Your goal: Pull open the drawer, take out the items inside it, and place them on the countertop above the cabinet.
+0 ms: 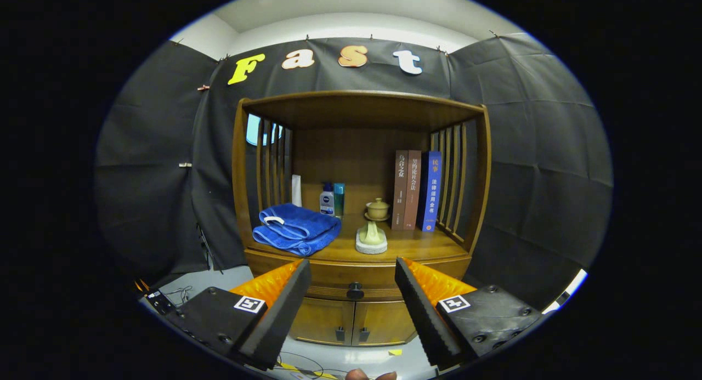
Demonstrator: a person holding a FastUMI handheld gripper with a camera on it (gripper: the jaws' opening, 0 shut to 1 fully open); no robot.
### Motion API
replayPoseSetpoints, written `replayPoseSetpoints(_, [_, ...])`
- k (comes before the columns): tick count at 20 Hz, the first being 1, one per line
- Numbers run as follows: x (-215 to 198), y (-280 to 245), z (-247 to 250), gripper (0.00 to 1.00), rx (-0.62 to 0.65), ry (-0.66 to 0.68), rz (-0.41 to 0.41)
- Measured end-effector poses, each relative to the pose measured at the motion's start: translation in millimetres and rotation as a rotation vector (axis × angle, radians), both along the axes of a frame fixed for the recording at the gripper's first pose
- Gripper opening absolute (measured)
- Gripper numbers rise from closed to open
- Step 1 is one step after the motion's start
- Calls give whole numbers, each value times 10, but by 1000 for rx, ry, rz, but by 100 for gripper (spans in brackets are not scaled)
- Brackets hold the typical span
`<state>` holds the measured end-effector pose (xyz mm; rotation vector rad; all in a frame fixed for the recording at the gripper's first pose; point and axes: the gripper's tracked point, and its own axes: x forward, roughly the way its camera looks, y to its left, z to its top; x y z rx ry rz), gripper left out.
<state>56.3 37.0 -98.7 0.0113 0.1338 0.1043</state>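
Observation:
A wooden cabinet [359,270] stands ahead with its drawer [329,289] closed. The drawer's dark round knob [355,289] sits between and beyond my two fingers. My gripper [352,273] is open, with nothing between its fingers, and still some way short of the knob. The countertop [406,247] above the drawer is a wooden shelf under a roofed frame. What lies inside the drawer is hidden.
On the countertop lie a folded blue towel [296,229], a pale soap-like piece on a white dish [371,238], a lidded cup [378,209], two bottles [332,199] and three upright books [417,189]. Two lower doors [351,322] sit under the drawer. Cables lie on the floor at left.

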Motion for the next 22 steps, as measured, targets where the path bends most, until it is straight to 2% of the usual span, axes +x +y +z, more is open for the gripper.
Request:
replayPoseSetpoints(4, [-237,-6,240,99,27,-30,9])
replayPoseSetpoints(8, [-369,1,281,99,24,-28,19])
replayPoseSetpoints(22, [-349,61,196,99,28,-25,25])
